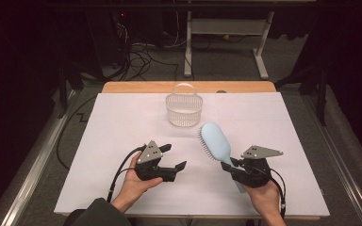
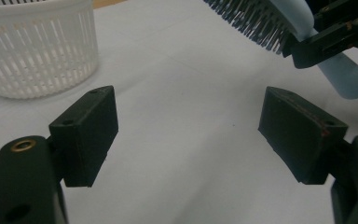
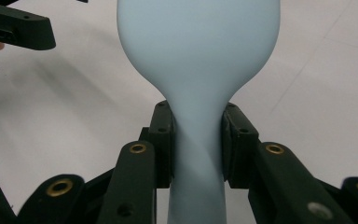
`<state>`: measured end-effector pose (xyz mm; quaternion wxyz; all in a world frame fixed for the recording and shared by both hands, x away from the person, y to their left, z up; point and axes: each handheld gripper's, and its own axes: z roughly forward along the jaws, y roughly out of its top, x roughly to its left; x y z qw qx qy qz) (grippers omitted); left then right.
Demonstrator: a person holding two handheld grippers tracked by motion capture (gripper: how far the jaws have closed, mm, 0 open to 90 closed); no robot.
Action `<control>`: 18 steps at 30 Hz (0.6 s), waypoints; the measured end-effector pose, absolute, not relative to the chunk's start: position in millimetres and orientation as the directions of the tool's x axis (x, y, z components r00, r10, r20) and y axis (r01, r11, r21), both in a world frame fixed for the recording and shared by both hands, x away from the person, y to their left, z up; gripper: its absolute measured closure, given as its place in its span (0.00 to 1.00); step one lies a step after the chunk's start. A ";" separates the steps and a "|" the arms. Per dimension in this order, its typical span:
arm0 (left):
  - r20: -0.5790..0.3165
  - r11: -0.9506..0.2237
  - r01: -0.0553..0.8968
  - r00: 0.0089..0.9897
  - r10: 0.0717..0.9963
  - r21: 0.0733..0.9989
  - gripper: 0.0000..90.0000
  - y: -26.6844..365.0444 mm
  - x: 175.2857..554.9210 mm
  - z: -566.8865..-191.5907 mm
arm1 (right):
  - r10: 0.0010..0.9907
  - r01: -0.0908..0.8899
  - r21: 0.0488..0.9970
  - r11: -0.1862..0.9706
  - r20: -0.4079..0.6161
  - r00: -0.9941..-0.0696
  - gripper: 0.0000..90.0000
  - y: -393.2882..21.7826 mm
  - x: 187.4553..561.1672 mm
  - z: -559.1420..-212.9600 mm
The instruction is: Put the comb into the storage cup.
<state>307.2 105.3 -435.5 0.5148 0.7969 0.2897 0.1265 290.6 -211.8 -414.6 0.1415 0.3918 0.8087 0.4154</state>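
Note:
A pale blue hairbrush (image 1: 215, 141) is held above the white table cover, its dark bristles facing left. My right gripper (image 1: 231, 165) is shut on the hairbrush (image 3: 198, 56) at the neck of its handle, both pads (image 3: 162, 140) pressing the sides. My left gripper (image 1: 174, 157) stands open to the left of the brush, with nothing between its pads (image 2: 86, 133). From the left gripper view the hairbrush (image 2: 279, 18) and the other gripper's jaw sit at the upper right. A white slotted basket (image 1: 184, 106) with a handle stands at the far middle of the table.
The white table cover (image 1: 122, 127) spreads over a wooden table, whose far edge (image 1: 136, 87) shows behind the basket (image 2: 37, 51). Cables trail from both grippers toward the near edge. Beyond the table lie a dark floor, cables and a desk frame (image 1: 226, 28).

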 end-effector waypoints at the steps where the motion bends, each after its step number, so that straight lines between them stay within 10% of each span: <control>1: -0.102 -0.298 0.333 0.801 0.590 0.894 0.23 104.9 306.8 -435.3 | 0.751 0.516 0.783 0.348 0.097 -0.653 0.79 -211.8 290.6 -414.6; 18: -0.099 -0.302 0.311 0.826 0.555 0.901 0.25 94.0 301.2 -431.7 | 0.693 0.487 0.779 0.396 0.094 -0.714 0.79 -179.4 291.8 -419.6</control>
